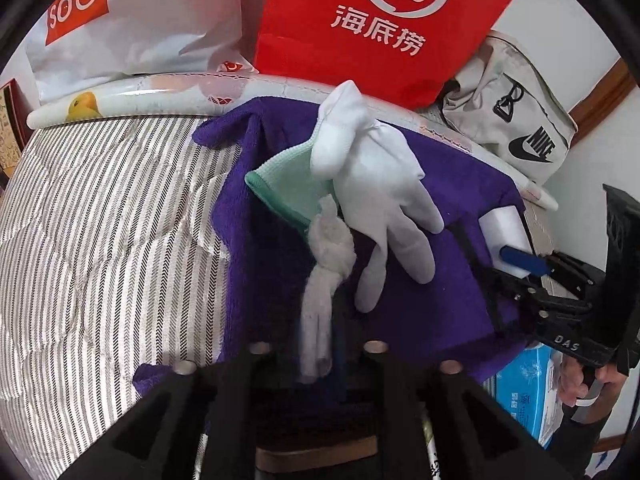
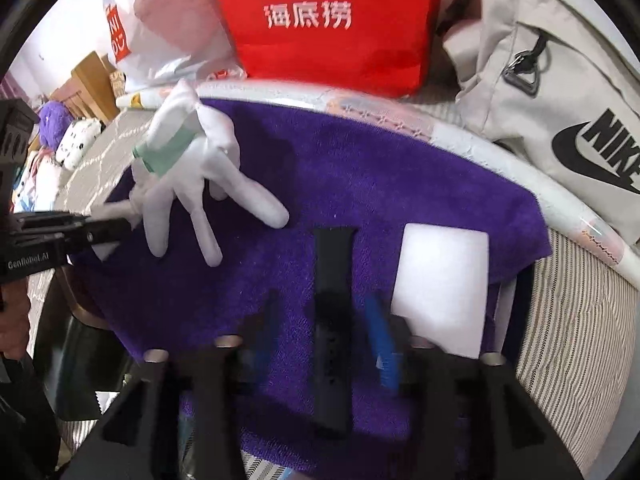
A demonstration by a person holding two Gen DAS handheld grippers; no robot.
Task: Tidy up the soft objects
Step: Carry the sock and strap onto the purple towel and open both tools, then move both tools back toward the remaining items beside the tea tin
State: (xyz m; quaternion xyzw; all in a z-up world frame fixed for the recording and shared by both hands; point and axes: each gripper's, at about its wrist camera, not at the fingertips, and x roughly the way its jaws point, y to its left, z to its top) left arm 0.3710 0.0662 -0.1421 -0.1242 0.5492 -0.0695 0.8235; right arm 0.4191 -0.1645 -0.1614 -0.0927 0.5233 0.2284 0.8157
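- A grey-and-white striped quilted mattress (image 1: 100, 220) fills the left of the left wrist view; a white plastic shopping bag with an orange logo patch (image 1: 120, 20) stands at its far edge.
- A deep purple terry towel (image 1: 440, 208) lies spread over the mattress, and every soft item rests on it.
- The left gripper (image 1: 316, 344) points down at the towel with its black fingers slightly parted. A frayed grey-white cotton glove (image 1: 326, 264) lies between them, and whether the pads still press on it cannot be told.
- Just beside that, a smooth white fabric glove with a mint-green cuff (image 1: 376, 184) lies with its fingers splayed, overlapping the grey glove's upper end.
- A red paper bag with white lettering (image 1: 384, 16) stands behind the towel.
- The right gripper (image 2: 324, 344) hangs over the towel with its jaws released and its blue pads (image 2: 382, 344) apart. A black rubber watch strap (image 2: 332, 320) lies lengthwise between them, free of both.
- A white rectangular foam sponge (image 2: 440, 288) lies on the towel just right of the strap.
- A beige canvas bag with a black Nike logo (image 2: 560, 100) sits at the far right.
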